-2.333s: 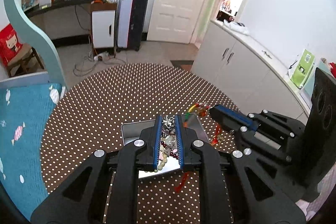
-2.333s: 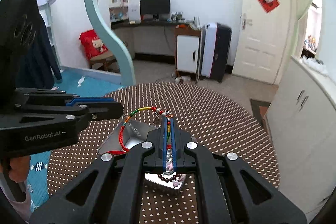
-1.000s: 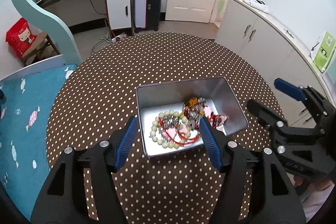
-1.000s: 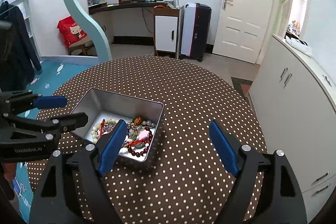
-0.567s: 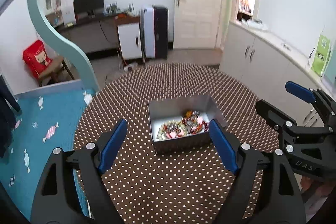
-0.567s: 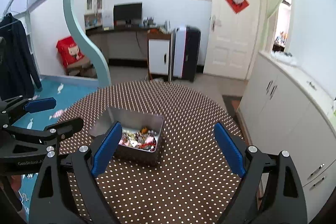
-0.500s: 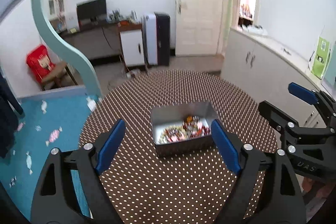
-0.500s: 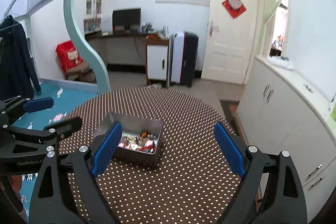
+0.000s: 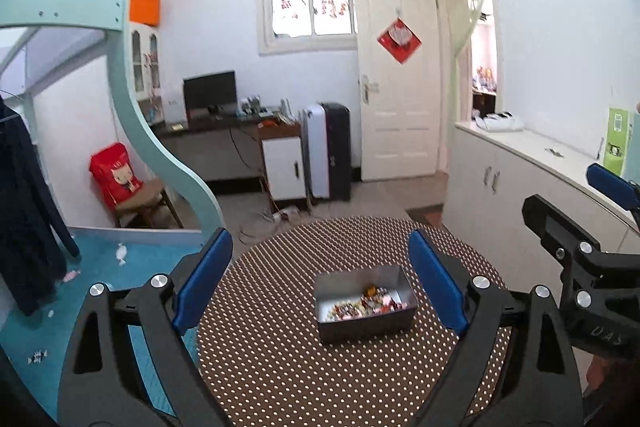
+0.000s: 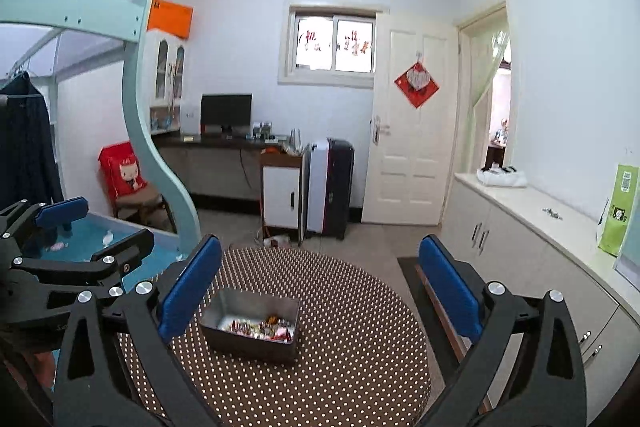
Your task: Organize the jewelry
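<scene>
Left gripper (image 9: 320,281) spread wide, blue-padded fingers (image 9: 202,281) apart and holding nothing, raised well above the round table with the brown white-dotted cloth (image 9: 280,367). Right gripper (image 10: 318,289) likewise wide and bare, also high over the table. In the left wrist view, only the tips of the right gripper seen at the right edge, cut off by the frame; in the right wrist view, the left gripper partly seen at the left edge, its body lost in shadow. A sliver of hand visible below each, too cropped to read.

Rectangular grey metal tin (image 9: 362,321), open-topped, standing on the table between the left gripper's fingers in the left wrist view, touching neither. In the right wrist view the same tin (image 10: 252,343) lying just right of the left-hand blue pad. Inside, a mixed heap of jewelry (image 9: 362,305): pale beads, red and pink pieces, an orange spot toward the far side. Single pieces too small and blurred to tell apart. Near wall of the tin hiding the closest part of the heap. Heap (image 10: 256,327) gathered toward the near side and right end of the tin in the right wrist view, bare metal floor at the far left.
</scene>
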### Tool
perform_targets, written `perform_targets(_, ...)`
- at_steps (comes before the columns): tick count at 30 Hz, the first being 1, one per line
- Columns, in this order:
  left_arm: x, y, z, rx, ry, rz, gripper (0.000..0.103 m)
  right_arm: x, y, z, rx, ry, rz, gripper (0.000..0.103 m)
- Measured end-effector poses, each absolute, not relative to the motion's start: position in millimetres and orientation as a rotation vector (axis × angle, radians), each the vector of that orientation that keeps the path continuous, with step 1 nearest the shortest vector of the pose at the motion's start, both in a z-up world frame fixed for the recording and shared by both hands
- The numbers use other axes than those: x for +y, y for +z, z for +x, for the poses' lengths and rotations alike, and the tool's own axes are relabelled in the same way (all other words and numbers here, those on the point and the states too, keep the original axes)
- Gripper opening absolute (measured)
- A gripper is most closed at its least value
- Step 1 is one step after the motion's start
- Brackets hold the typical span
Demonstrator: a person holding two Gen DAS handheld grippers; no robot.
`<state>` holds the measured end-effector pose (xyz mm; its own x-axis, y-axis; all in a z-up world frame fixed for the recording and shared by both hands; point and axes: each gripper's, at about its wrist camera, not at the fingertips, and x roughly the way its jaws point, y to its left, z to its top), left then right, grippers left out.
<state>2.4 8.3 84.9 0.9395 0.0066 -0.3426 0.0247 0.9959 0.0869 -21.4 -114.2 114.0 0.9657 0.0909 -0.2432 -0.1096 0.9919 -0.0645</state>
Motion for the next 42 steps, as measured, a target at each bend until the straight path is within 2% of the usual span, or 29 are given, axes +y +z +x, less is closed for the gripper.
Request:
perform_targets(7,6,96,-9,0.313,0.008,0.090,0.091,-121,118,-30,0.196,0.081,-0.057,0.096)
perform_targets(42,14,87,-15,0.336,-0.019,0.067,0.091,-135,113,-40,0.226,0.049,-0.001,0.096)
